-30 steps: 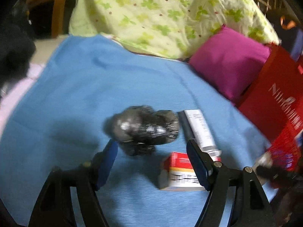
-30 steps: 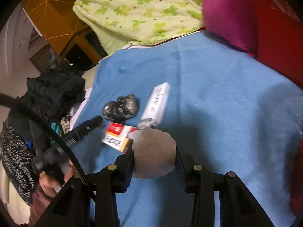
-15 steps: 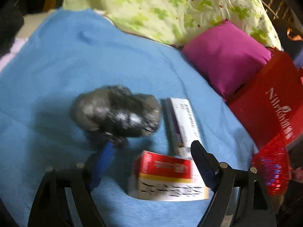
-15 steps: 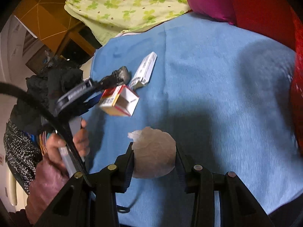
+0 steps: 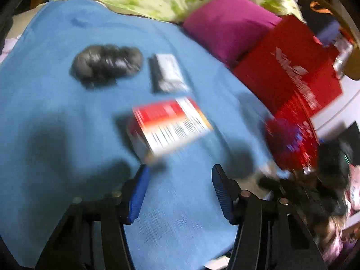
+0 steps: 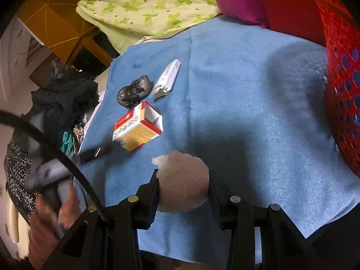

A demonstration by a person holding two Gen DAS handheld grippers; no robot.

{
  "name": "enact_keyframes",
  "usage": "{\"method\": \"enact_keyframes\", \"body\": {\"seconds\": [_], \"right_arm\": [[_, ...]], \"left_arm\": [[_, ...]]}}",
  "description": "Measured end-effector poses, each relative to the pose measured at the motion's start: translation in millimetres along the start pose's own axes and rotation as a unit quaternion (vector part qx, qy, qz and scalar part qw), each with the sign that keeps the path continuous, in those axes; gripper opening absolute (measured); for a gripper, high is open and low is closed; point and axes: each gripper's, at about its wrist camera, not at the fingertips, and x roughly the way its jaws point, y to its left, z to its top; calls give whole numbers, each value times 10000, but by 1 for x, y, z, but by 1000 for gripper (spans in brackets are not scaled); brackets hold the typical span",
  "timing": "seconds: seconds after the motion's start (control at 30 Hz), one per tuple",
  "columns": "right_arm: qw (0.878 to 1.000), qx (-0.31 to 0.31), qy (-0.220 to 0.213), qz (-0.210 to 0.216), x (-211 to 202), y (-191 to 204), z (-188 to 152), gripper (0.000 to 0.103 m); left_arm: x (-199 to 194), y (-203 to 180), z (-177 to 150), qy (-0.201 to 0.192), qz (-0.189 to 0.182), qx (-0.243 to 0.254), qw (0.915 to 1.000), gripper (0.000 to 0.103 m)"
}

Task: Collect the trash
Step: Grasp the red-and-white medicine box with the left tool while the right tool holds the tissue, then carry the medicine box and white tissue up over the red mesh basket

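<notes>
the red and white carton (image 5: 169, 127) is smeared by motion blur in the left wrist view, so its print cannot be read; it sits just beyond the left gripper (image 5: 178, 176), whose blue-padded fingers stand wide apart with nothing between them. in the right wrist view the same carton (image 6: 137, 127) shows an open end facing up, on the blue blanket (image 6: 247, 90). farther off lie a crumpled black bag (image 5: 105, 64) and a white tube box (image 5: 167, 73), near each other. the right gripper (image 6: 182, 186) is closed on a pale wad (image 6: 182, 180), which hides the blanket right behind it. a red mesh basket (image 6: 344, 90) is cut off at the right edge, beside a magenta pillow (image 5: 229, 22).
</notes>
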Motion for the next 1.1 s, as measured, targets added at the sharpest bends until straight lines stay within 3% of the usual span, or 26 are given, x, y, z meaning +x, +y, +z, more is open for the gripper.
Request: {"method": "enact_keyframes", "body": {"seconds": [0.07,0.1,0.17,0.2,0.33,0.43,0.5,0.63,0.8,0.9,1.03,1.1], "right_arm": [[10000,36,-1,15,-1,-3,0,42],[10000,47,0,16,-1,-4,-1,42],[10000,87,5,36,-2,-5,0,42],[10000,86,0,45,-2,-4,0,42],[9999,108,-23,38,-3,-5,0,42],[9999,110,22,7,0,-7,0,42],[9999,142,62,5,3,-10,1,42],[9997,205,90,27,9,-12,4,42],[9997,217,111,57,14,-12,2,42],[9996,241,104,72,14,-14,2,42],[9997,232,76,53,12,-11,2,42],[9998,168,10,48,8,-7,3,42]], "left_arm": [[-10,-7,-5,-266,433,185,9985,58],[-20,-14,-1,-605,757,451,9943,60],[-28,-21,11,-953,1137,824,9855,79],[-27,-22,21,-1014,1270,1016,9815,84],[0,-10,50,-623,898,1482,9829,87],[18,9,71,-448,647,1310,9882,87],[22,19,74,-340,218,1126,9928,87],[26,17,69,-117,-185,1145,9932,87],[25,-6,39,207,-177,1537,9877,87],[17,-18,26,87,32,1861,9825,87],[17,-15,29,-110,389,1737,9840,87],[23,-13,32,-122,588,1611,9851,79]]}}
